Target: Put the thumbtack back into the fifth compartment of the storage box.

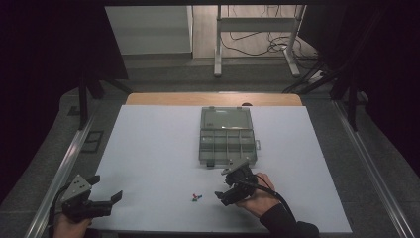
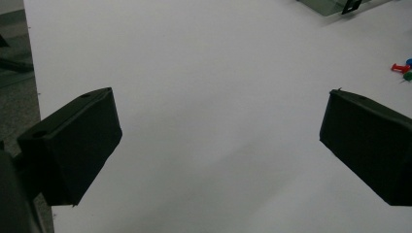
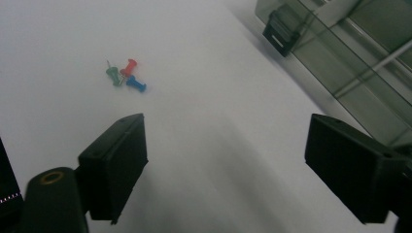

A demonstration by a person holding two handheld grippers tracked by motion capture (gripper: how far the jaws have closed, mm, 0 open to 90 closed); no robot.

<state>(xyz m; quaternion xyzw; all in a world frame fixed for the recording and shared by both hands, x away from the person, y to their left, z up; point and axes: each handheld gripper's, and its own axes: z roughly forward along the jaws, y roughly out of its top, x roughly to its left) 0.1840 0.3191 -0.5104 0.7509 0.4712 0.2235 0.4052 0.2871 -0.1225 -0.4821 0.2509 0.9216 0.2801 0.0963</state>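
Red, green and blue plastic push pins (image 3: pixel 125 75) lie in a tight cluster on the white sheet (image 1: pixel 148 163), touching one another, between the two grippers and near the front edge. In the high view they are mere coloured specks; the right gripper view shows their spool-shaped heads, and the thin metal point of the green one. The right gripper (image 1: pixel 229 187) hovers just beside them with its black, blocky jaws parted wide and nothing between them; the pins lie ahead of its jaws, off to one side. Just beyond it sits a translucent grey plastic organiser box (image 1: pixel 228 136) with its lid open and a grid of small compartments; whether anything lies in them is too dim to tell. The left gripper (image 1: pixel 99 198) rests at the sheet's near left corner, jaws spread wide over bare sheet. Dark surroundings swallow the table's (image 1: pixel 213 99) edges.
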